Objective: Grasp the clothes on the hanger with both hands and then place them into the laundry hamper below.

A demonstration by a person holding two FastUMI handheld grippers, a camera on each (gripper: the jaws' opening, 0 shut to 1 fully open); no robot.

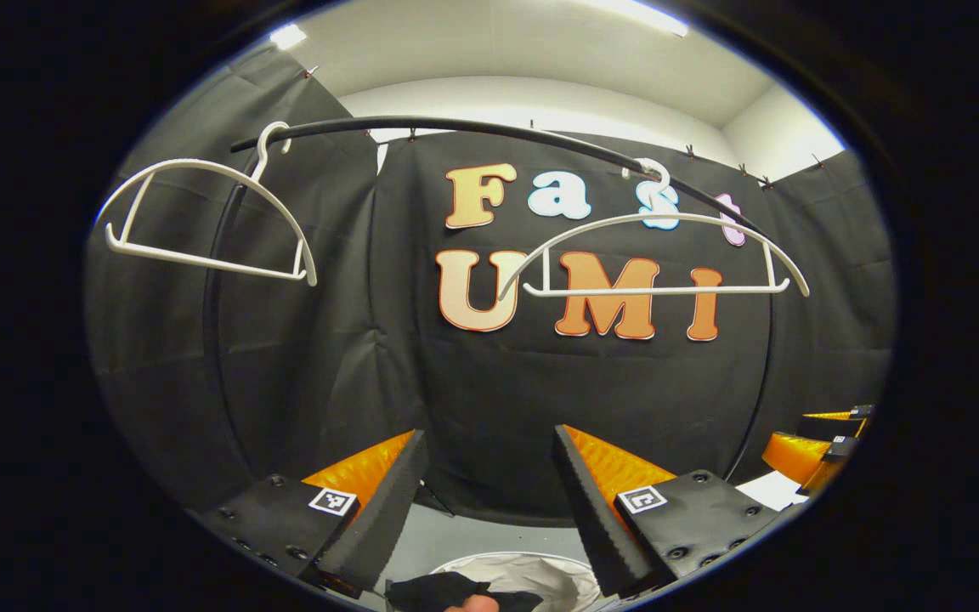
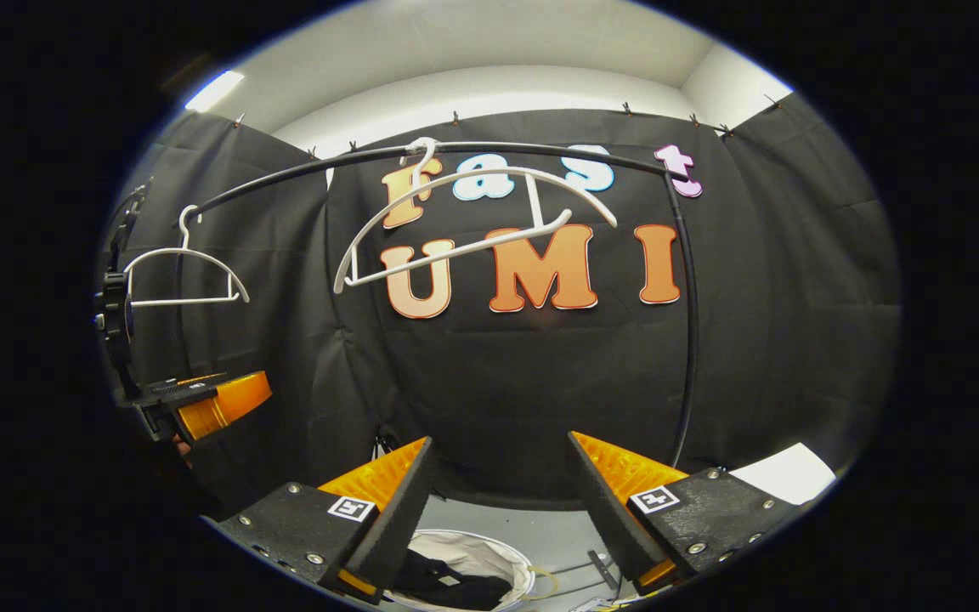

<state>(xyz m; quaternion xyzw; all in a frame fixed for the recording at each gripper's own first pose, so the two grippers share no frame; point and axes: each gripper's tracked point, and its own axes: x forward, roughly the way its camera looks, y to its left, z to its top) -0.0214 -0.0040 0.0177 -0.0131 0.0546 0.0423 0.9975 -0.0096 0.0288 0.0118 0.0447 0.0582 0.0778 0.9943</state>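
Clothes (image 2: pixel 447 578) lying in hamper (image 2: pixel 489 548) below; both hangers (image 1: pixel 651 255) bare. We're holding L gripper (image 1: pixel 485 501) & R gripper (image 2: pixel 498 501) w/ fingers released, empty. Task looking done.

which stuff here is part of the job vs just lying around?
Job:
- two bare white hangers, left hanger and right hanger
- hamper below
- dark clothes in it
- left gripper and right gripper, both open

Lying around:
- black rail
- white sheet
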